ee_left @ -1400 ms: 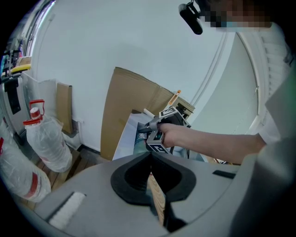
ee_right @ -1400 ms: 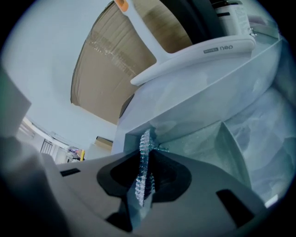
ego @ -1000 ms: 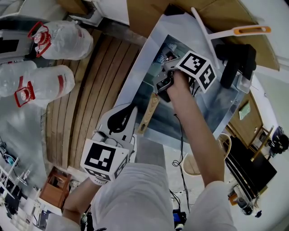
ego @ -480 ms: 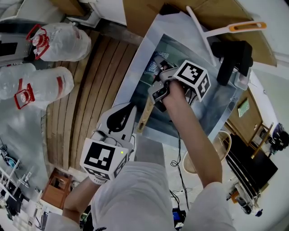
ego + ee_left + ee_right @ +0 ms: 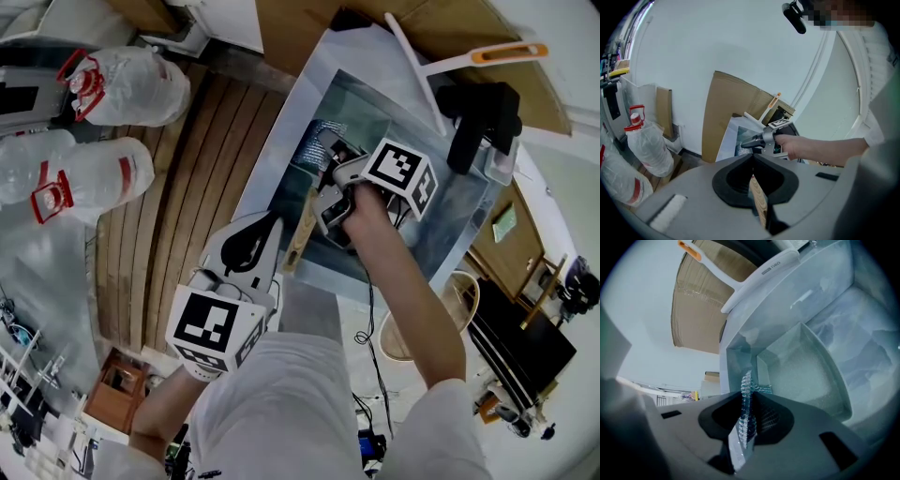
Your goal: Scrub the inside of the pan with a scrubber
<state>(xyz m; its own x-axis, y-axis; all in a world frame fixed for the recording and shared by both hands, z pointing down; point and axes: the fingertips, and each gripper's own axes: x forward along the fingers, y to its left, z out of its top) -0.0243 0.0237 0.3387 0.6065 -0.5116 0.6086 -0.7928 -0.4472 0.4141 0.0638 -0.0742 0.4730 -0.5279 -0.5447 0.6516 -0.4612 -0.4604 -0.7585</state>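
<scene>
I'm looking down on a pale steel sink [image 5: 272, 155] beside a brown wooden slatted floor [image 5: 187, 178]. Clear plastic containers with red fittings [image 5: 89, 173] lie on the floor well off to the outer side of my left tool, and a brown cardboard sheet [image 5: 733, 108] leans on the white wall beyond the sink.

My left gripper [image 5: 752, 164] has its black pads pressed together on the light wooden handle [image 5: 758, 199] of the pan. The handle runs out from between the jaws towards the sink ahead.

My right gripper [image 5: 749, 401] is further forward, over the sink, with a hand [image 5: 797, 146] wrapped round its body. Its jaws are clamped on a silvery wire-mesh scrubber [image 5: 746, 413], which sticks out past the fingertips.

The square grey pan with a speckled inner floor [image 5: 806, 371] sits inside the sink, just ahead of and below the right jaws. The scrubber's tip reaches the pan's near corner wall, but I cannot tell whether it touches the metal.

Beyond the pan, a white long-handled tool with an orange grip [image 5: 754, 275] lies across the sink's far rim.
</scene>
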